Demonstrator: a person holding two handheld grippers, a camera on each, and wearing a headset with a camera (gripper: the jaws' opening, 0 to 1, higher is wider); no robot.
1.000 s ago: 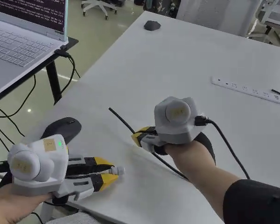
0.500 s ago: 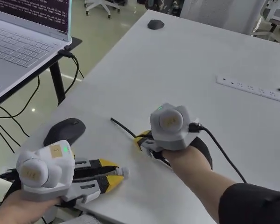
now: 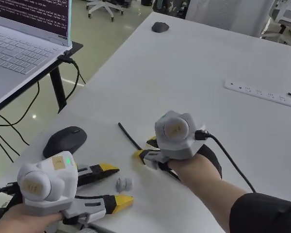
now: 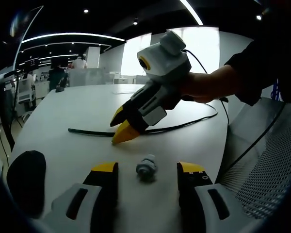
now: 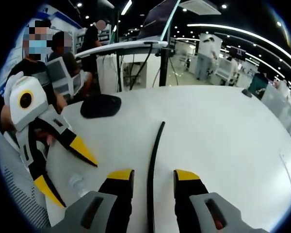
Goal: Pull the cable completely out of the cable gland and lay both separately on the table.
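White table (image 3: 184, 73) — small grey gland (image 3: 124, 184), thin black cable (image 3: 128, 135).

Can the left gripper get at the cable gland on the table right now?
Probably yes. The left gripper is open, and the cable gland lies on the table between its jaw tips with nothing in between. The right gripper and cable sit off to the side.

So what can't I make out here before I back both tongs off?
Cable: in the head view its near stretch is hidden under the right tongs; the right gripper view cuts it at the bottom edge.
Cable gland: small in every view; bore and thread unreadable between the left tongs.
Laptop text: too small.
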